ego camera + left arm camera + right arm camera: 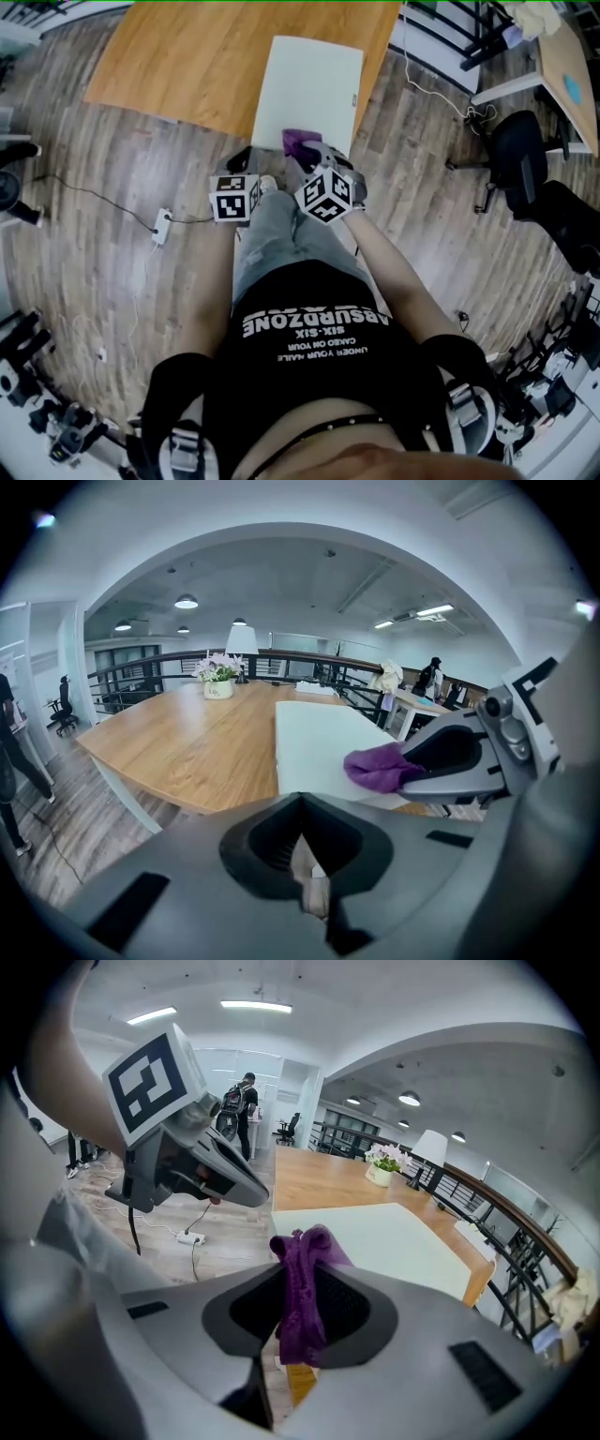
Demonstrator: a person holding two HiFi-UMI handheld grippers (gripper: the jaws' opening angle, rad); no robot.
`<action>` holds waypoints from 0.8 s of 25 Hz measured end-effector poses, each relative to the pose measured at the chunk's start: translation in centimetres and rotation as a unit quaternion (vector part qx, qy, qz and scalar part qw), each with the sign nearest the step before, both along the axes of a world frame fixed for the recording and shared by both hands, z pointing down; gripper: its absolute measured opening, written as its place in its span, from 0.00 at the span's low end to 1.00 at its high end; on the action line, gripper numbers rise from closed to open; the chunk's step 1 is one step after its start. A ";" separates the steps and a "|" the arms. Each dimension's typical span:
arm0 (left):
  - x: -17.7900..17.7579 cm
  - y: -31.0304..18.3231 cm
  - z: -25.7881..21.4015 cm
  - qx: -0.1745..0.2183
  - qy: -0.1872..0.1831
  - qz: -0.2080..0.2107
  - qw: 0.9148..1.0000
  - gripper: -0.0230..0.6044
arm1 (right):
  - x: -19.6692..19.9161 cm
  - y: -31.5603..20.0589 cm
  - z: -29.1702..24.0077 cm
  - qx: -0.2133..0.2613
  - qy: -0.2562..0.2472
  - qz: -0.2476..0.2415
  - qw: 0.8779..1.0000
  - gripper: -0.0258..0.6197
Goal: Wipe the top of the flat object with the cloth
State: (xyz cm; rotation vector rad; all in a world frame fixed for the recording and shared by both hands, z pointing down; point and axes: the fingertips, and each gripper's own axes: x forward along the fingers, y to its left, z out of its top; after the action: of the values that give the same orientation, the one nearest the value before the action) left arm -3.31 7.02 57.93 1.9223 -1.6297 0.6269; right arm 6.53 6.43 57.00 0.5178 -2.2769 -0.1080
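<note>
The flat object is a white panel lying on the wooden table, with its near end over the table's front edge. My right gripper is shut on a bunched purple cloth at that near end. In the right gripper view the cloth sticks up from the right gripper, with the panel just beyond. The left gripper hangs beside the panel's near left corner. In its own view the left gripper is shut with nothing in it, facing the panel and the cloth.
A flower pot and a white lamp stand at the table's far end. A power strip with cables lies on the wood floor at the left. A black office chair and another desk are at the right. People stand far off.
</note>
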 end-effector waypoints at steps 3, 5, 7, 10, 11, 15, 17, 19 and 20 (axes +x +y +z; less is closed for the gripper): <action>-0.1 -0.3 -0.3 0.001 0.001 -0.003 1.000 0.06 | -0.9 0.4 -0.2 -0.003 0.001 -0.010 1.000 0.19; -0.3 -0.4 -0.3 -0.003 0.002 -0.001 1.000 0.06 | -1.7 0.5 -0.2 -0.006 0.001 -0.015 1.000 0.19; -0.5 -0.5 -0.2 -0.007 0.006 0.007 1.000 0.06 | -2.5 0.6 -0.2 -0.008 0.000 -0.017 1.000 0.19; -1.1 -0.7 0.0 -0.017 0.010 0.016 1.000 0.06 | -3.5 0.3 -0.2 -0.011 0.000 -0.016 1.000 0.19; -1.4 -0.6 0.2 -0.019 0.011 0.019 1.000 0.06 | -3.9 0.2 -0.2 -0.013 0.000 -0.016 1.000 0.19; -2.6 -0.1 0.8 -0.031 0.021 0.025 0.999 0.06 | -5.8 0.4 -0.1 -0.020 -0.001 -0.014 1.000 0.19; -3.0 -0.2 0.9 -0.037 0.033 0.025 0.998 0.06 | -6.6 0.4 -0.1 -0.022 0.000 -0.014 1.000 0.19; -3.2 -0.4 0.9 -0.039 0.044 0.027 0.998 0.06 | -7.3 0.2 -0.1 -0.025 0.001 -0.016 1.000 0.19; -3.2 -0.5 0.9 -0.041 0.047 0.030 0.998 0.06 | -7.6 0.2 -0.1 -0.026 0.001 -0.017 1.000 0.19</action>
State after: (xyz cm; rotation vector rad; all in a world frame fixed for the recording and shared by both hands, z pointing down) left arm -6.53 6.47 58.86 1.9177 -1.4723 0.6084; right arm -1.07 6.60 56.93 0.4517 -2.2809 -0.0653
